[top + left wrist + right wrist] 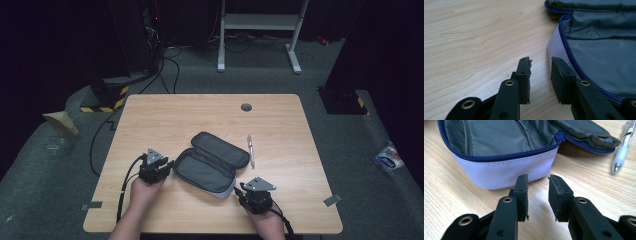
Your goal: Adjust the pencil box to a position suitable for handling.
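The open pencil case (212, 162) lies near the middle of the wooden table (165, 120), its lid flap folded back on the far side, and serves as the landmark here. In the high view the left gripper (167, 166) sits just beside the case's left end, and the right gripper (239, 189) just beside its near right corner. A white pen (251, 150) lies to the right of the case, near the flap, and a small grey disc (246, 107) sits beyond the case toward the table's far edge.

The left gripper view adds what the high view cannot: the left gripper (541, 65) has a narrow gap with nothing in it, its tips just short of the case's pale outer wall (555, 47) and blue zip. The right gripper view shows the right gripper (538, 182) likewise narrowly parted and empty, just in front of the case's white side (511, 173), with the pen's tip (616, 167) off past the flap.
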A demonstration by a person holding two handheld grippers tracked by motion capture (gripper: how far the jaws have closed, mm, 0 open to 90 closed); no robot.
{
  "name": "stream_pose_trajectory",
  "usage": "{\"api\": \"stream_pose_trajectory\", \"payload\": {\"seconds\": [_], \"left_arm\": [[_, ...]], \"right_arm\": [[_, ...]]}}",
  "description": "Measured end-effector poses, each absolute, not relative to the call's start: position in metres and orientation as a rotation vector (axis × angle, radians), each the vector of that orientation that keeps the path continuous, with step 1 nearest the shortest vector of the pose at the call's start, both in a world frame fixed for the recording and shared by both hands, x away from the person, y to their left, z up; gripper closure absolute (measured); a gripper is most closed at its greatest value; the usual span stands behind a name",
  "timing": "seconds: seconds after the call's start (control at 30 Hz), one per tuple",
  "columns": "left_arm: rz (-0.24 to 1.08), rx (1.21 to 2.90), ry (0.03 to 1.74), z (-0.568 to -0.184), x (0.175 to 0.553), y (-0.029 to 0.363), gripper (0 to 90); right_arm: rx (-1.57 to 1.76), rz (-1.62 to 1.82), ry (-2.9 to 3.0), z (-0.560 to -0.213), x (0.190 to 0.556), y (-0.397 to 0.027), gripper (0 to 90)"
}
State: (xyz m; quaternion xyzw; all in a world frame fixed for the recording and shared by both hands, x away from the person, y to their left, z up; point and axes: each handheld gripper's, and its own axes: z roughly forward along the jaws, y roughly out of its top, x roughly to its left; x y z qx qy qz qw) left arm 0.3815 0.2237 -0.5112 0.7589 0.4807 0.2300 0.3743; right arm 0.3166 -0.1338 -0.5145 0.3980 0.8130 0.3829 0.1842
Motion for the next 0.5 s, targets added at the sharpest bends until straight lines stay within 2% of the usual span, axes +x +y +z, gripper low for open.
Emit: {"api": "stream_pose_trajectory", "payload": {"seconds": [0.5], "left_arm": [[0.544, 1.965, 1.196, -0.514, 0.358, 0.223, 70.5]], "right_arm": [[1.081, 1.078, 2.318, -0.516, 0.327, -0.123, 67.6]]}}
